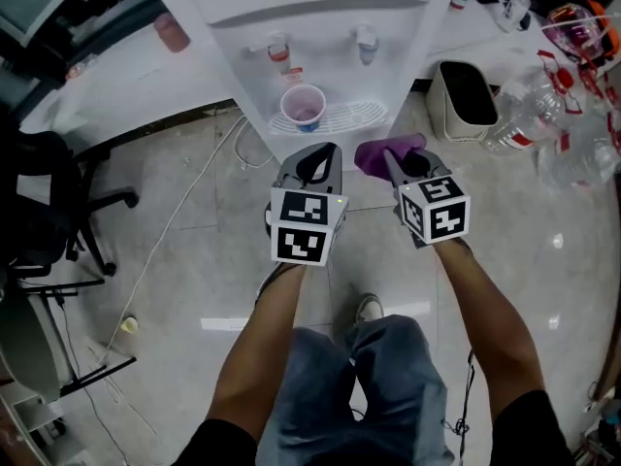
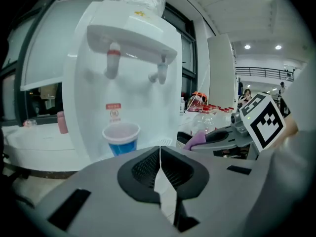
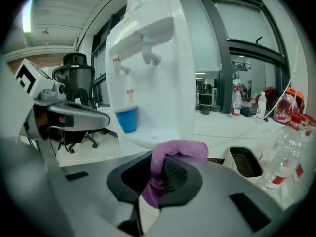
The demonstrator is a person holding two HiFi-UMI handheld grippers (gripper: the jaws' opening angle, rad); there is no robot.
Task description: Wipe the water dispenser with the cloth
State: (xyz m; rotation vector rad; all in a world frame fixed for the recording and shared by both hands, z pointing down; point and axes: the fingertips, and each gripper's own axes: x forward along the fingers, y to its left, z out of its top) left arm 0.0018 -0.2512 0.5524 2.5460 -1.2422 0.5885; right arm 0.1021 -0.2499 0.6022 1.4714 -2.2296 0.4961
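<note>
While the person stands on a glossy, pale tiled floor that mirrors the ceiling lights, a long white counter curves across the head view from nine o'clock to two o'clock. Dark-framed windows rise behind it in the right gripper view. The white water dispenser stands at twelve o'clock, its base on the floor in front of the counter. A black office chair sits at nine o'clock, and a thin cable trails over the tiles from the dispenser toward seven o'clock. At two o'clock a beige bin stands on the floor, with clear plastic bottles just beside it toward three o'clock.

The left gripper is held at the centre, its jaws pressed together with nothing between them. Just beside it at its three o'clock, the right gripper is clamped on the purple cloth, which folds over its tip. The cloth hangs near the dispenser's drip tray, at the tray's five o'clock and apart from it.

On the tray stands a cup, below a red tap and a blue tap.
</note>
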